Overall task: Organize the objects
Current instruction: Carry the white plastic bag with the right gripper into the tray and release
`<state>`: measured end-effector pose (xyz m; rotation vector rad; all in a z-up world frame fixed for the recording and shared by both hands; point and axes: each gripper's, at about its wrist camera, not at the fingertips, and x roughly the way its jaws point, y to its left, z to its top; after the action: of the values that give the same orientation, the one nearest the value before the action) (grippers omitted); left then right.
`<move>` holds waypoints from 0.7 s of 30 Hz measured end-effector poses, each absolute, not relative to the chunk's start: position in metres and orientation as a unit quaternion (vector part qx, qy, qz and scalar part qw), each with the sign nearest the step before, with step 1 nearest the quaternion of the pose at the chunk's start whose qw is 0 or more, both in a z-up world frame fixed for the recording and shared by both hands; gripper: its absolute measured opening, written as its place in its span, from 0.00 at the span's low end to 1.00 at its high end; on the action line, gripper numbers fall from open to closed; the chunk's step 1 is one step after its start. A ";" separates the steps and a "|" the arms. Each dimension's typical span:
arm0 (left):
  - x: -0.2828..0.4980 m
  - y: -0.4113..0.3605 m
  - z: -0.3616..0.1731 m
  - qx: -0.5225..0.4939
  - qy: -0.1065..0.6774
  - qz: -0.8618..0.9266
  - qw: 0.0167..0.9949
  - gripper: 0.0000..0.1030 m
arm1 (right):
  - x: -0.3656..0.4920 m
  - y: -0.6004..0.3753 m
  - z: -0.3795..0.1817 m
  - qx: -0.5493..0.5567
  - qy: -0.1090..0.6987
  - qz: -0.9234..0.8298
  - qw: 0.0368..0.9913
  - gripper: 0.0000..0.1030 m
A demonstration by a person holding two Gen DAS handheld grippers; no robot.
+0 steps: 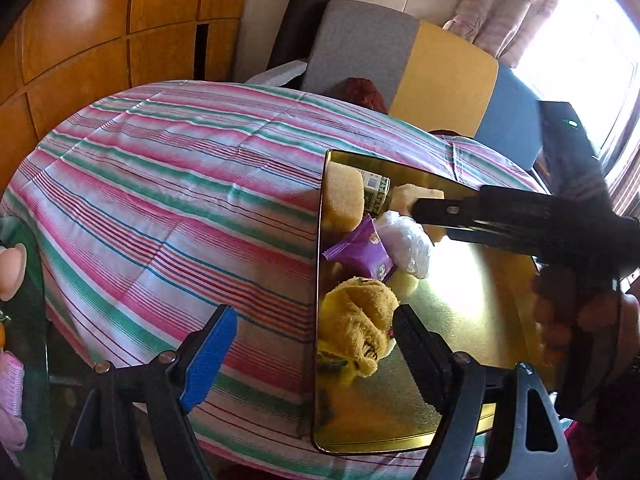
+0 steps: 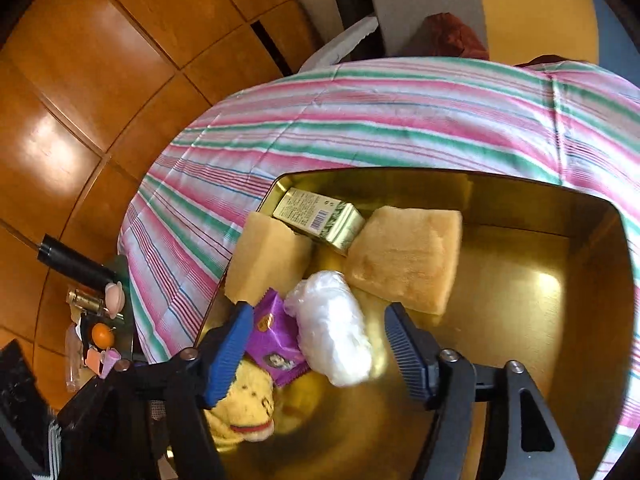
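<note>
A shiny gold tray (image 1: 460, 364) (image 2: 520, 280) lies on the striped bedspread (image 1: 168, 208) (image 2: 400, 120). In it lie two yellow sponges (image 2: 404, 258) (image 2: 266, 258), a green-gold tin box (image 2: 320, 218), a white plastic bag (image 2: 332, 332) (image 1: 406, 242), a purple snack packet (image 2: 274, 344) (image 1: 360, 250) and a yellow knit cloth (image 1: 356, 320) (image 2: 244, 404). My right gripper (image 2: 320, 350) is open and empty, just above the white bag; it shows in the left wrist view (image 1: 418, 210). My left gripper (image 1: 316, 356) is open and empty at the tray's near left edge, beside the cloth.
Wooden wardrobe panels (image 1: 120, 20) stand behind the bed. A grey, yellow and blue chair back (image 1: 420, 68) is at the far side. A side table (image 2: 96, 332) at the left holds an orange and small items. Curtains and a bright window (image 1: 560, 32) are at the right.
</note>
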<state>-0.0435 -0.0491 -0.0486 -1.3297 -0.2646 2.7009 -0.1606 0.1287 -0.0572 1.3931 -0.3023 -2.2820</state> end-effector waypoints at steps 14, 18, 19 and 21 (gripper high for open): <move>-0.033 -0.026 -0.032 -0.425 -0.054 0.901 0.066 0.79 | -0.089 0.182 -0.023 0.459 -0.062 -0.864 0.199 0.88; -0.030 -0.019 -0.030 -0.424 -0.042 0.902 0.068 0.79 | -0.073 0.195 -0.023 0.452 -0.048 -0.871 0.185 0.91; -0.030 -0.017 -0.030 -0.425 -0.039 0.902 0.069 0.79 | -0.070 0.200 -0.023 0.452 -0.048 -0.872 0.180 0.91; -0.028 -0.013 -0.029 -0.425 -0.034 0.902 0.072 0.79 | -0.063 0.211 -0.023 0.450 -0.048 -0.875 0.170 0.91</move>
<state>-0.0284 -0.0129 -0.0288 -1.2763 -0.1009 2.7098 -0.0631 0.2114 -0.0229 1.2773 -0.1357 -2.4869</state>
